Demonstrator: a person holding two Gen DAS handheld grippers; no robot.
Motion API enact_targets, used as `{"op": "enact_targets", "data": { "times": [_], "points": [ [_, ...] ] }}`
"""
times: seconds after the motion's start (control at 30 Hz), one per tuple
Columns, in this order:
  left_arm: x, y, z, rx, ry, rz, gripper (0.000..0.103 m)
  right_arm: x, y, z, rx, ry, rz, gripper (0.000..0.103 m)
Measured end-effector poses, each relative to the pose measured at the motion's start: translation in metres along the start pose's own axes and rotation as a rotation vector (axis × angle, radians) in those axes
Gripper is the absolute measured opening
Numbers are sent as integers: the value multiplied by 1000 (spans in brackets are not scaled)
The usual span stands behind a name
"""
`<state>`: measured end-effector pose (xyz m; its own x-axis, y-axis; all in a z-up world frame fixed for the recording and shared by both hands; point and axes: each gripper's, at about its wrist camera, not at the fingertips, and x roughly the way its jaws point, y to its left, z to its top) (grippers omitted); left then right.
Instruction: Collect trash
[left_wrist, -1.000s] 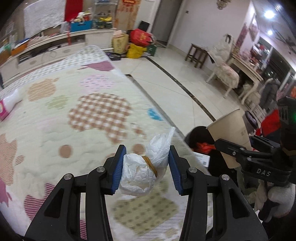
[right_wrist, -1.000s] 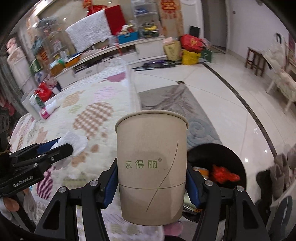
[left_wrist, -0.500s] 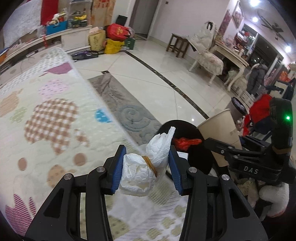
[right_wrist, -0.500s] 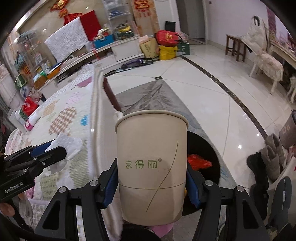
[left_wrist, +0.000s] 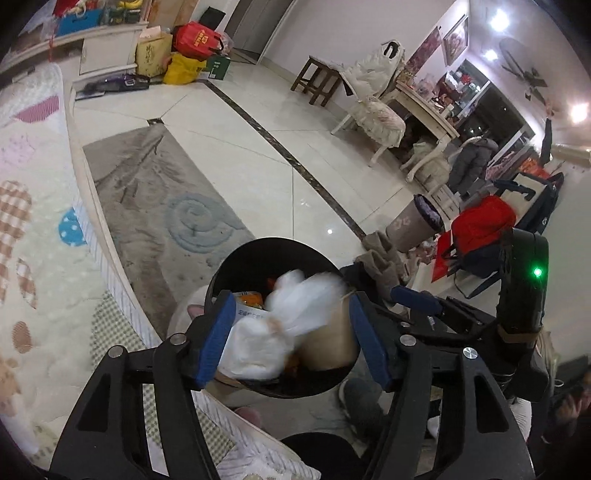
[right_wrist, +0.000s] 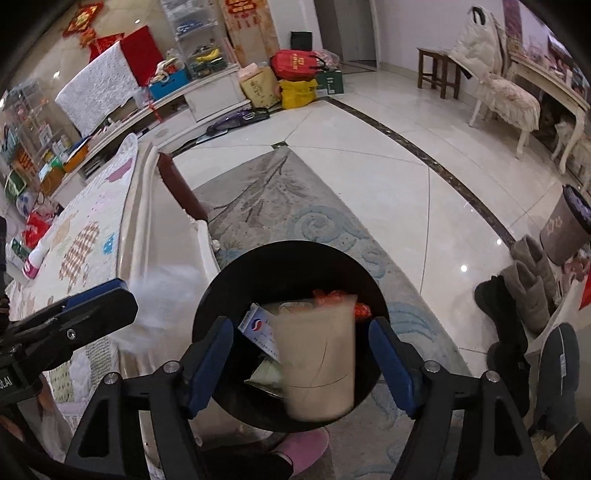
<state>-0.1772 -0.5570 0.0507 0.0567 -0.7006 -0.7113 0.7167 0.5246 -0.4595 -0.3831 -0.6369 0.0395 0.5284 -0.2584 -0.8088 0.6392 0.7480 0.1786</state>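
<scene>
standing upright, paper cup (right_wrist: 317, 354) above black bin (right_wrist: 221, 291).

Left gripper (left_wrist: 291, 332), right gripper (right_wrist: 301, 360): black frames, blue pads on the jaws, silver screws, green light

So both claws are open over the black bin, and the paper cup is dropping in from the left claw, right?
Not quite. The paper cup is dropping from the right claw, as the right wrist view shows; the left claw has let go of the white bundle. Both claws have just been opening and stand open over the black bin.
</scene>
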Motion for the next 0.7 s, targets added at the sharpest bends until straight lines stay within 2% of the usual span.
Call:
{"op": "enact_targets", "data": {
  "times": [0.2,0.3,0.43,0.6,0.7],
  "points": [
    [-12,9,-4,13,-23,57,64,-1,-5,-7,16,3,-3,74],
    [-24,9,-8,33,-55,122,64,-1,1,-12,8,-3,-22,74],
    [-41,12,-17,72,-103,249,64,-3,16,-21,-22,-29,-45,74],
    [-55,16,-29,81,-134,247,64,-8,34,-31,-30,-70,-52,74],
    [-64,13,-35,105,-153,273,64,-16,44,-36,-26,-111,-57,74]
  ]
}}
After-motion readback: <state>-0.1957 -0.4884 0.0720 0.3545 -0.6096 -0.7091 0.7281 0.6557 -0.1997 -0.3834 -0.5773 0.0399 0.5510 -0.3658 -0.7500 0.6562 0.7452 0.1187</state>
